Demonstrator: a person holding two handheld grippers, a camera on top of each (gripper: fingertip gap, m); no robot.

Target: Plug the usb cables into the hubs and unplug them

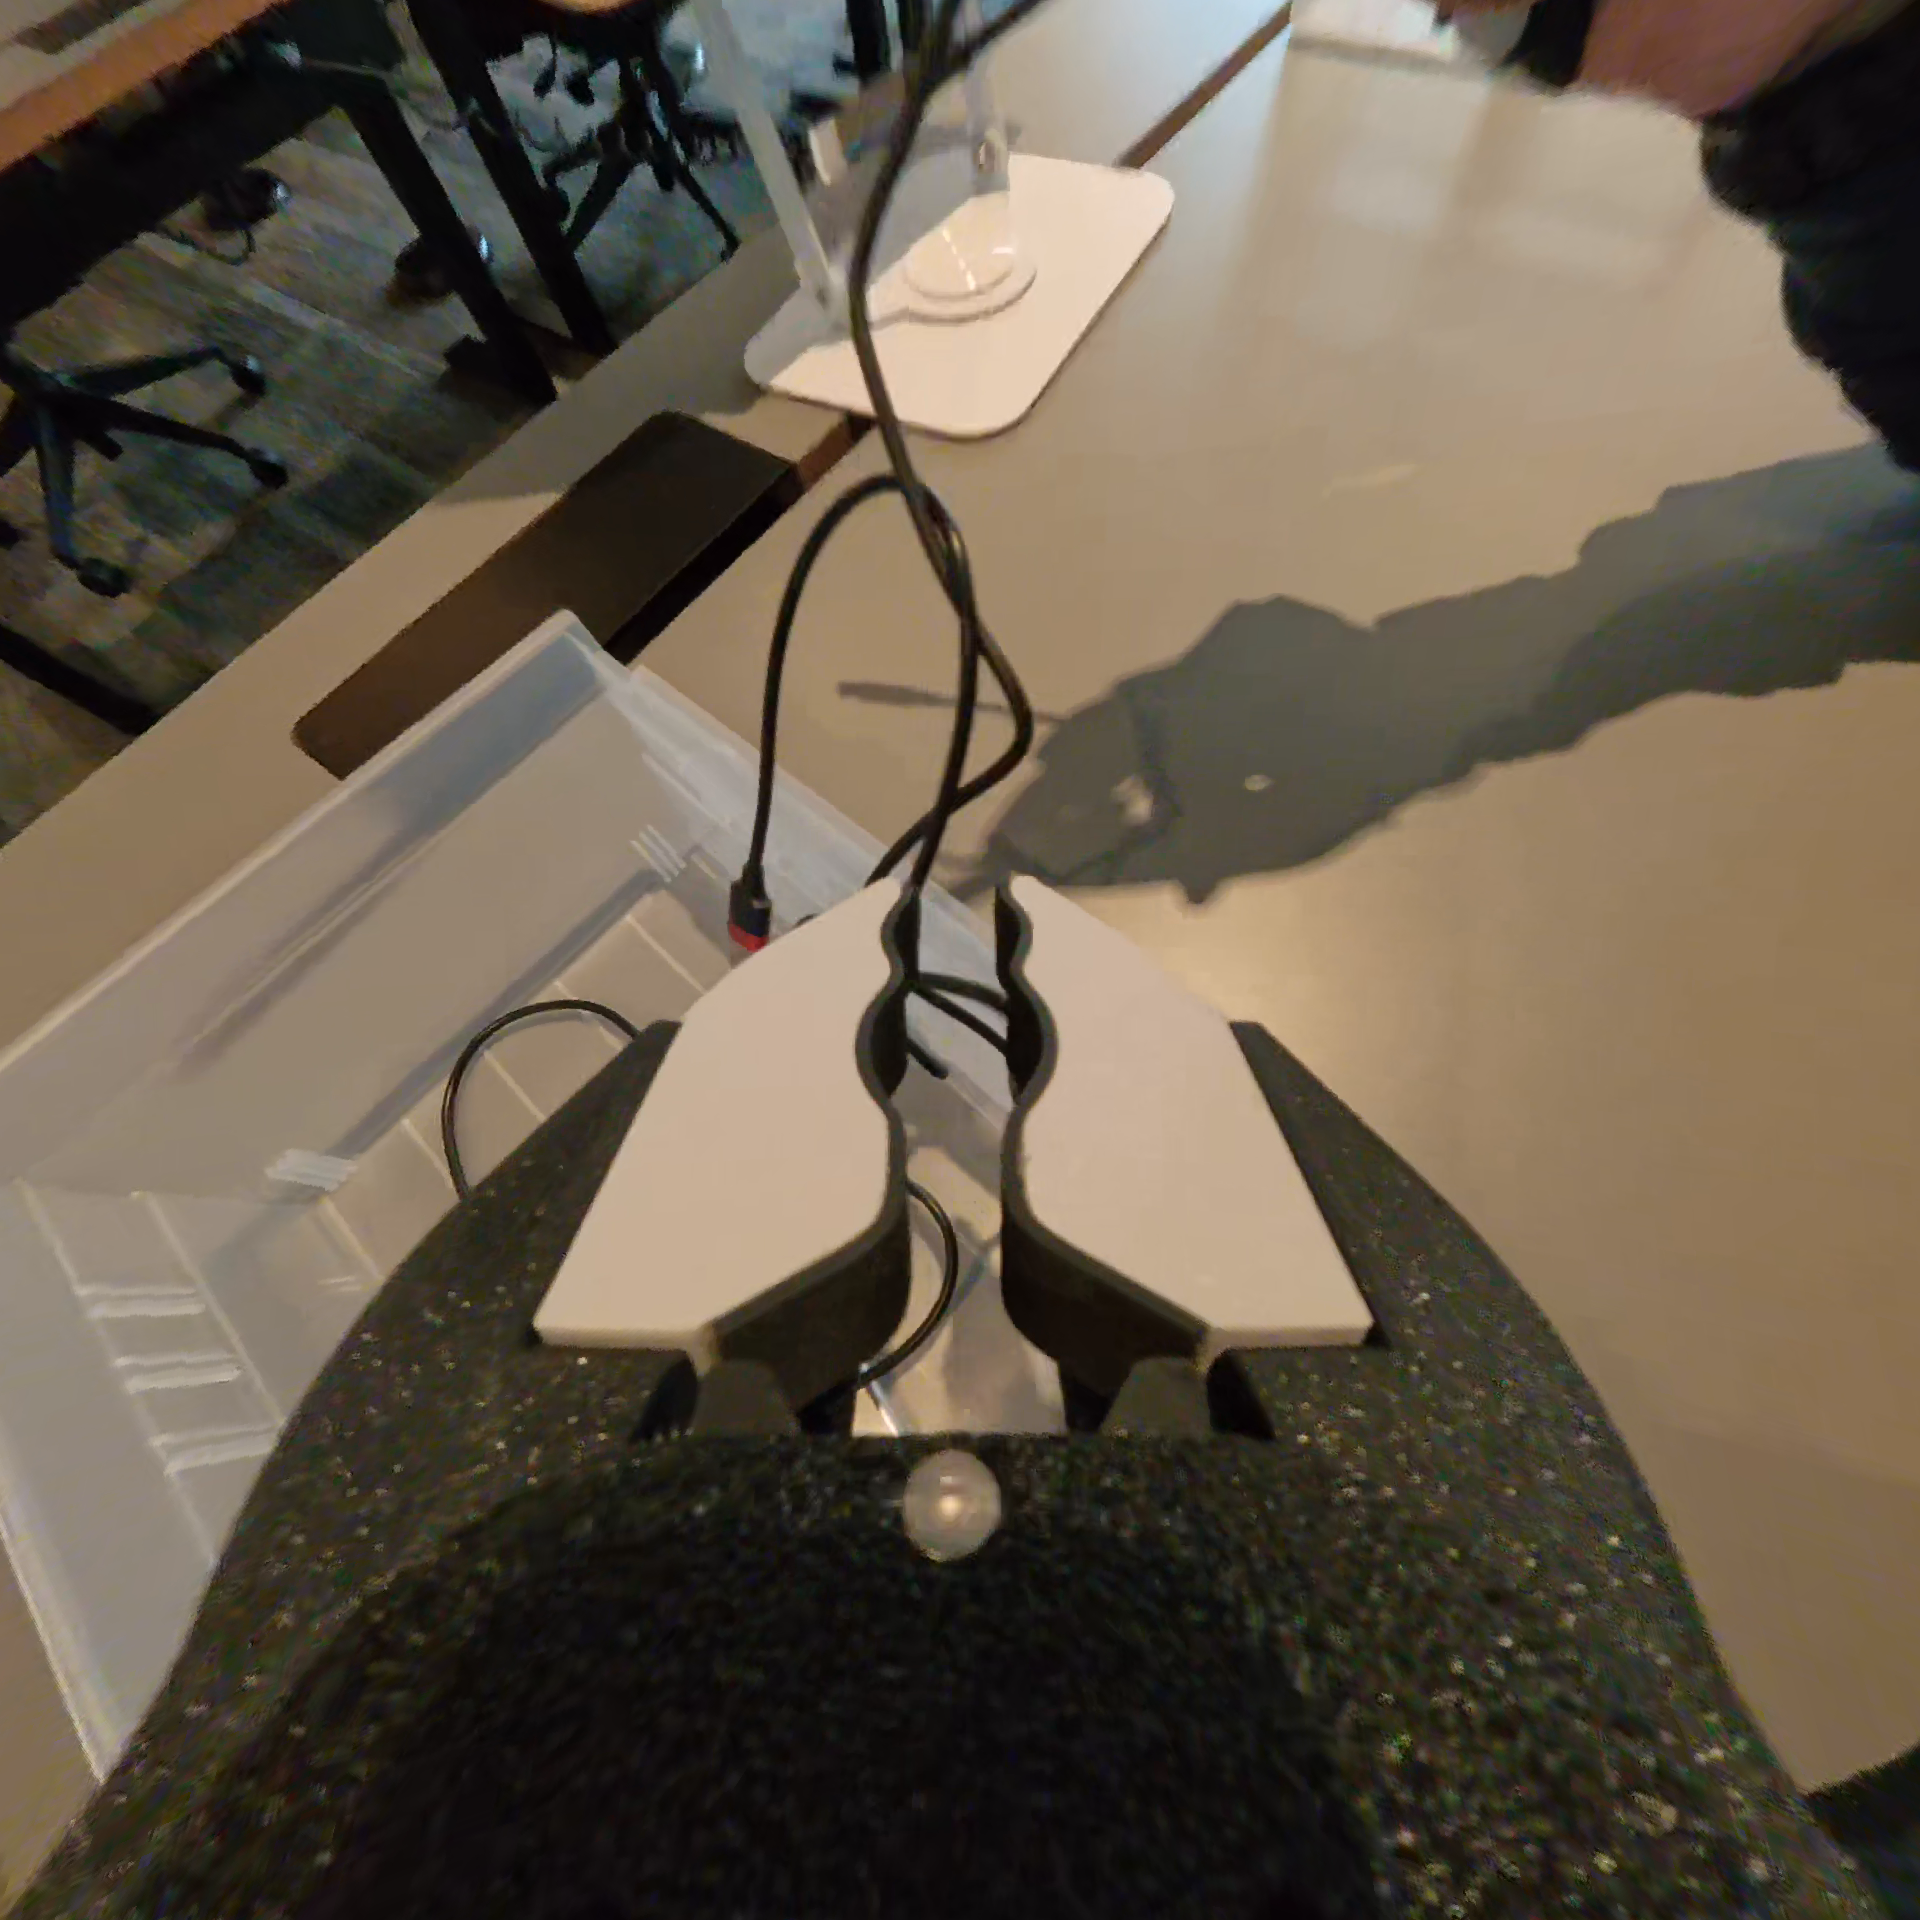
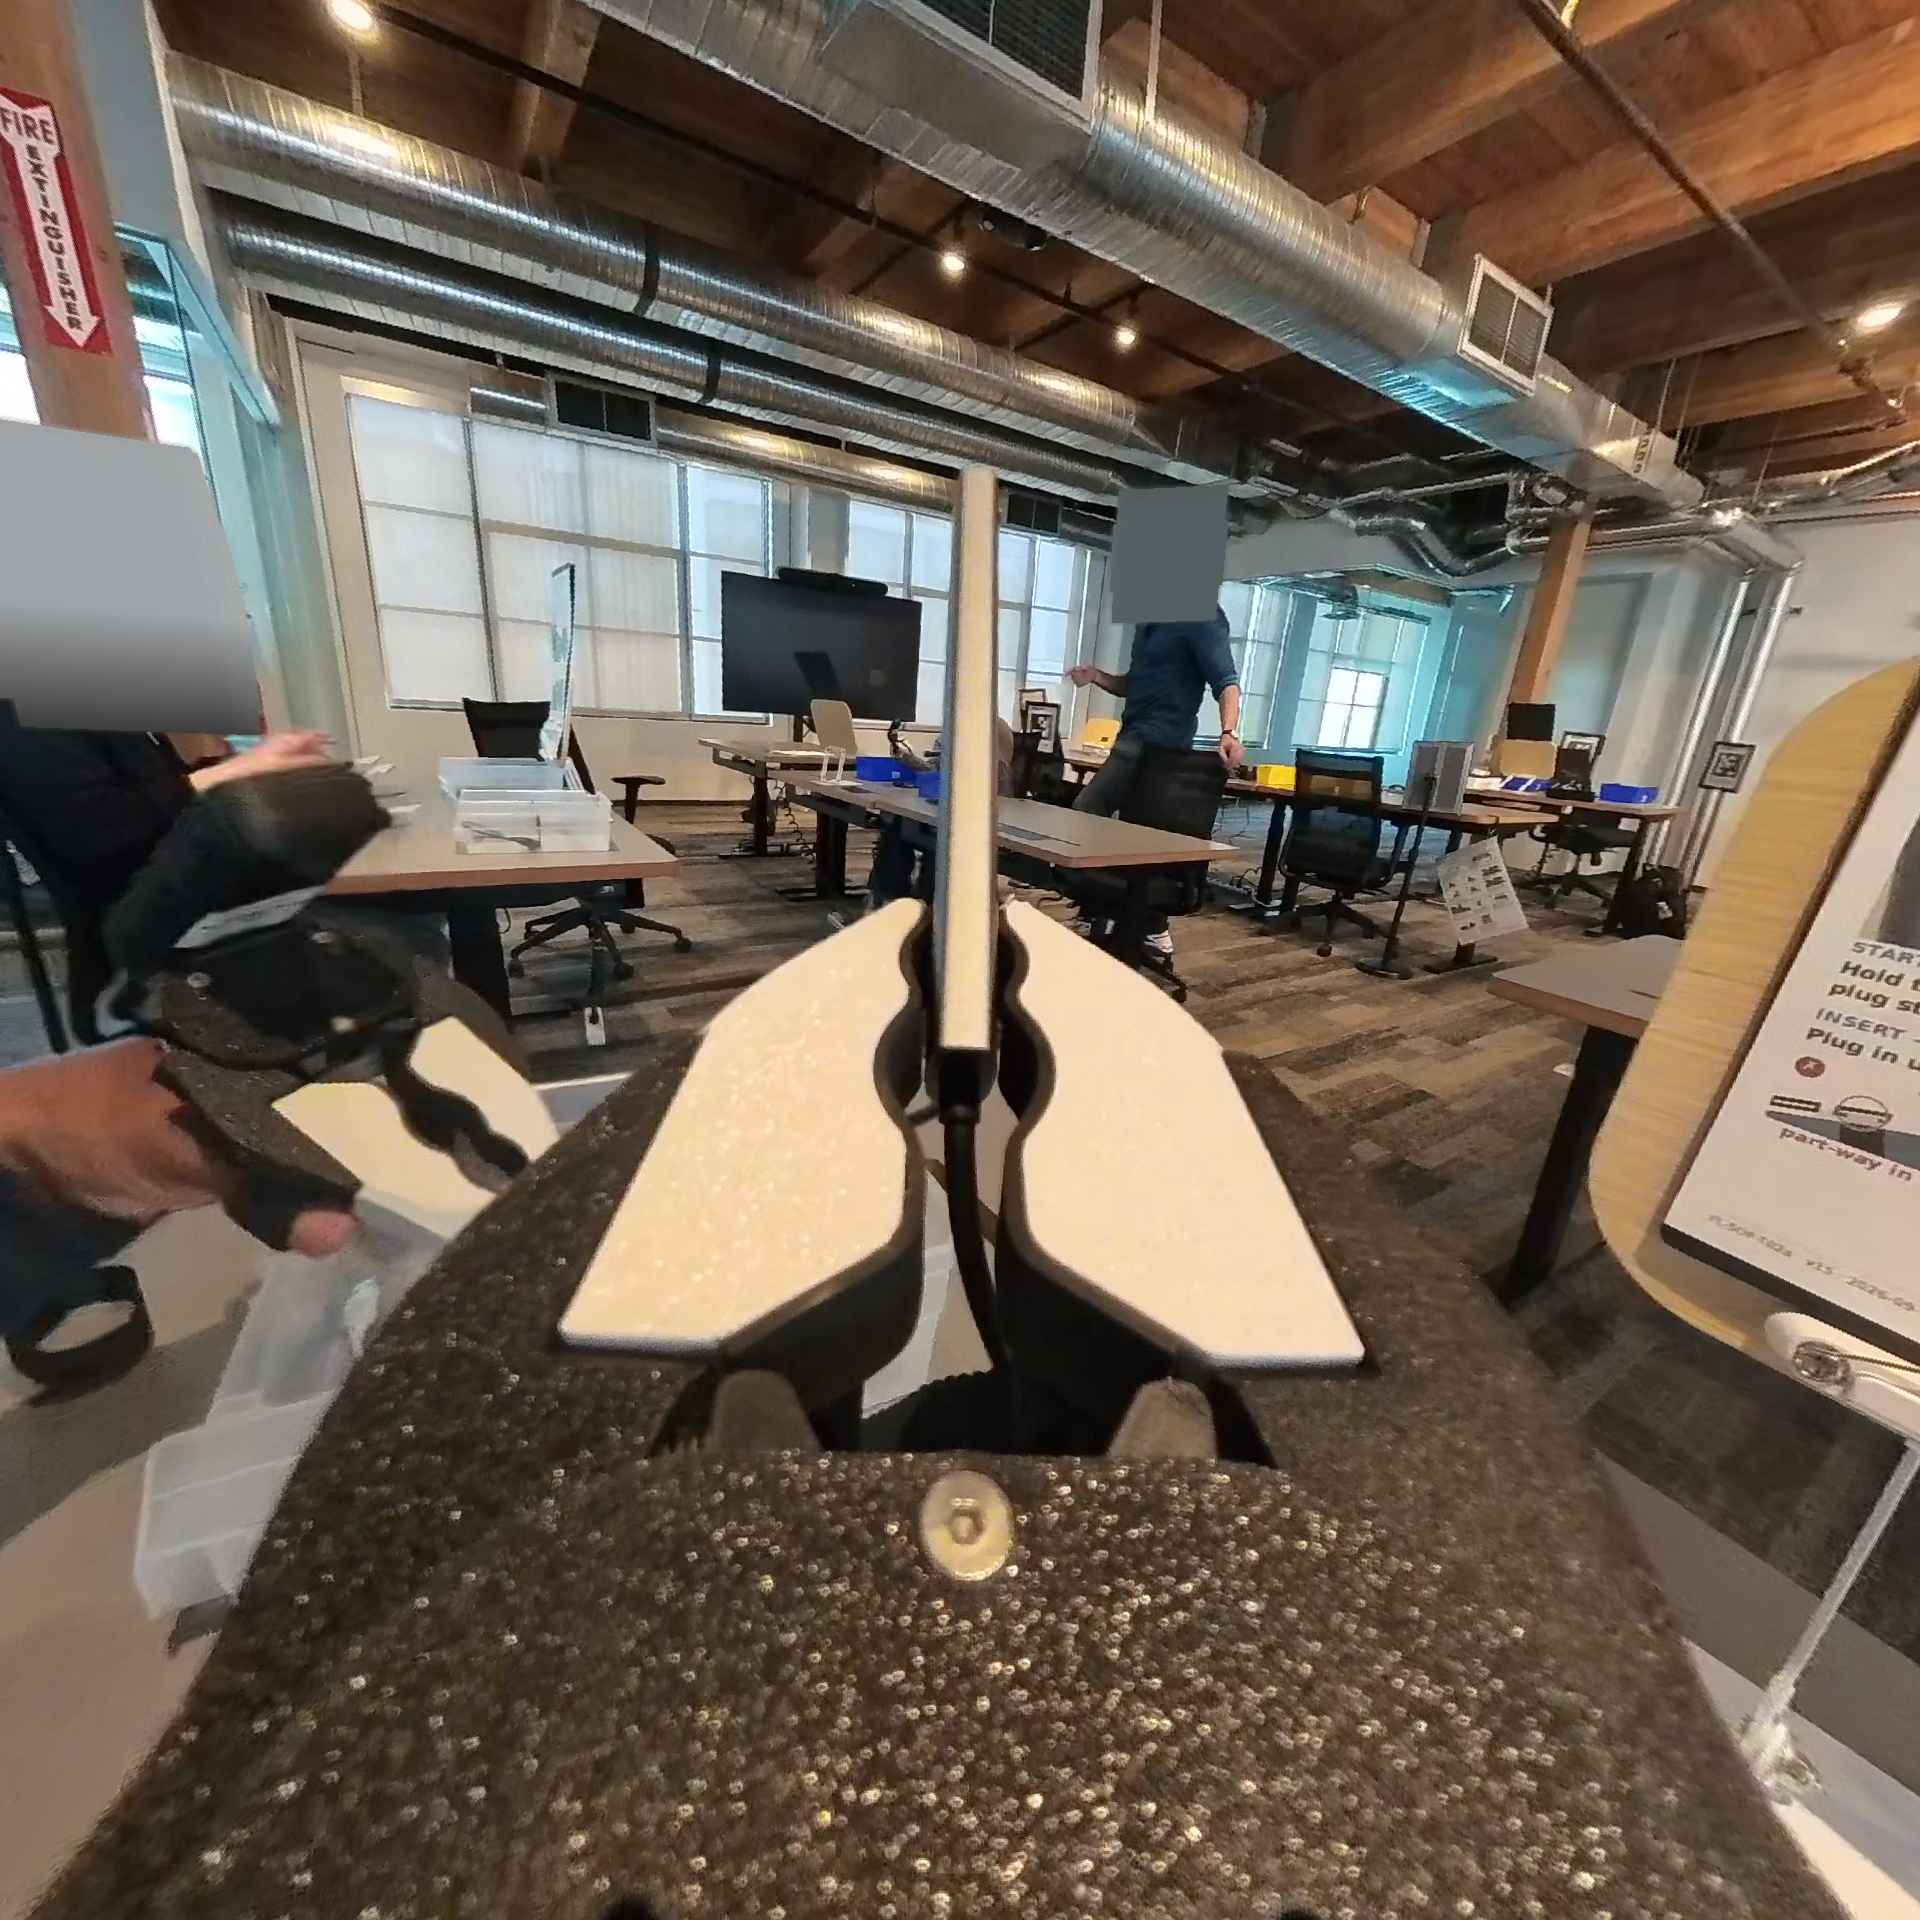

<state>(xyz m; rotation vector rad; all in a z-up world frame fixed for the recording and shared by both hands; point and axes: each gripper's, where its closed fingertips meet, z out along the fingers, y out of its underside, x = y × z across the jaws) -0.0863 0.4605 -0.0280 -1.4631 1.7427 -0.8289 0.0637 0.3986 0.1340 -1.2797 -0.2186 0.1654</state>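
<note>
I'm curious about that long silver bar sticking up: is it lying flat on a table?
No. The silver hub stands upright, clamped between the fingers of the right gripper, with its black cable hanging below.

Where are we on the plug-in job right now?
Done: the right gripper is shut on the slim silver hub, lifted. In hand: black cables hang above the clear plastic bin; left gripper is open beside them. Left: the red-collared plug dangles unplugged.
</note>
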